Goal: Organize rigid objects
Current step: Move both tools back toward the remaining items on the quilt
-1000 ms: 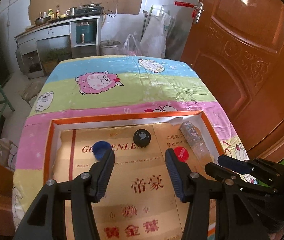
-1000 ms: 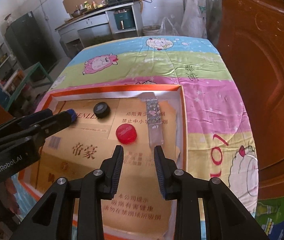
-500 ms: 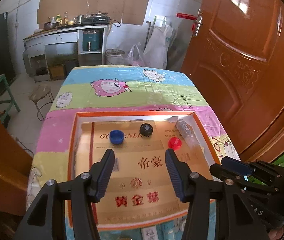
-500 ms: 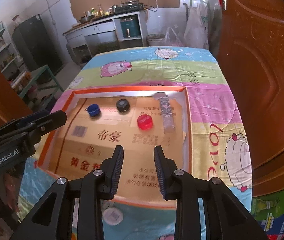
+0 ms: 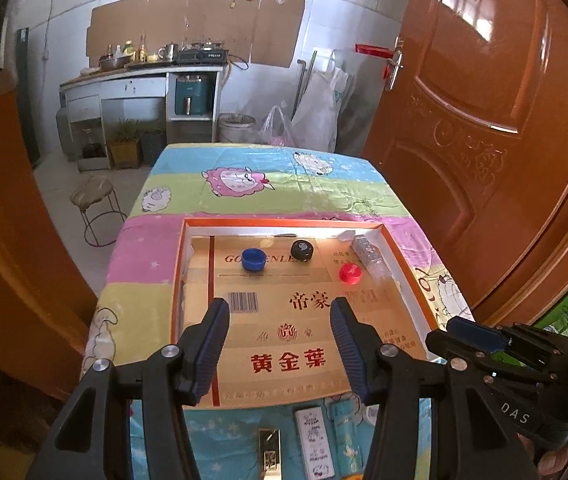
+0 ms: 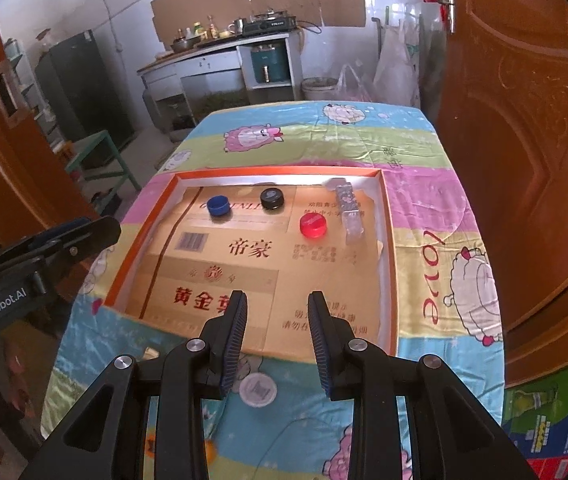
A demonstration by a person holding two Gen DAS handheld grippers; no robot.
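Four things already lie in the tray (image 5: 404,264): a blue cap (image 5: 253,259) at far left, a black cap (image 5: 302,249) beside it, a red cap (image 5: 350,272) nearer and to the right, and a clear box (image 5: 370,254) along the right wall. More sit loose on the cloth (image 6: 424,216) this side of the tray: a white disc (image 6: 258,390) just under the right gripper (image 6: 277,340), and, in the left view, a flat patterned pack (image 5: 314,434), a gold piece (image 5: 269,454) and another pack partly hidden by the fingers. Both tools are empty; the left gripper (image 5: 279,350) stands spread wide, the right one narrower but parted, nothing between either pair of pads. The step in hand looks like picking the next loose piece from the near cloth. To do it well, I would take the disc with the right tool, since it lies almost between those fingers already, but it is thin and flat, so the pads should come down steeply and pinch across its rim rather than scrape over the top. The wider left jaws suit the pack, gripped across its short side. Lift clear of the tray's near wall before moving in, and set each piece in bare cardboard away from the caps, which would likely roll or skid if nudged.
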